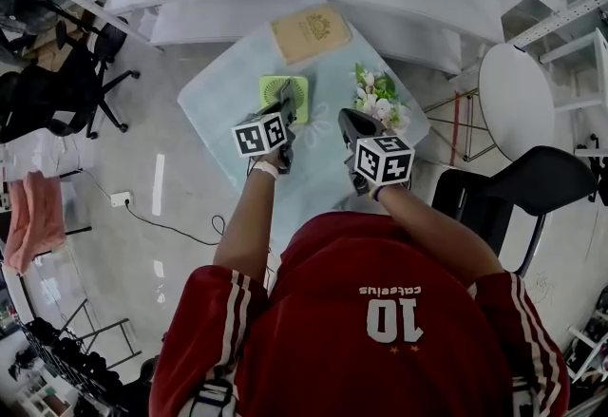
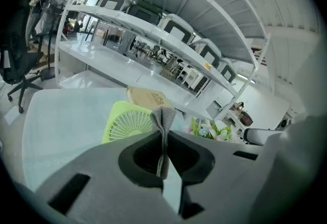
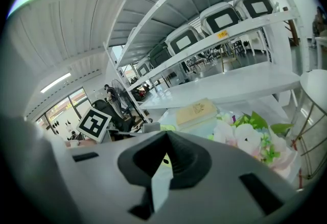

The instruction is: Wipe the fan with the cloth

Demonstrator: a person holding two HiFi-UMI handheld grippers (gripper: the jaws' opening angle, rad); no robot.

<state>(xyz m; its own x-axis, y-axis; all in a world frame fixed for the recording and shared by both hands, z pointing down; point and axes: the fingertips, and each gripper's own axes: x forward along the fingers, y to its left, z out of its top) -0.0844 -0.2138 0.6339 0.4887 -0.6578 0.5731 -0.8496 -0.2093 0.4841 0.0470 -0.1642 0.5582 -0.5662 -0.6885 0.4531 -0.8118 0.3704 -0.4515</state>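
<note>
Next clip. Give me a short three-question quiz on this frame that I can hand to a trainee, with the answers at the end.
1. What is clamped in the left hand-held gripper?
A) a tan book
B) a grey ribbed cloth
C) nothing

2. Fill in the gap: in the head view, the bunch of white and pink flowers stands to the ____ of the lime-green square plastic fan.

3. True or false: the right hand-held gripper is shut on the fan.

Key
1. B
2. right
3. False. Its jaws are together with nothing between them.
</note>
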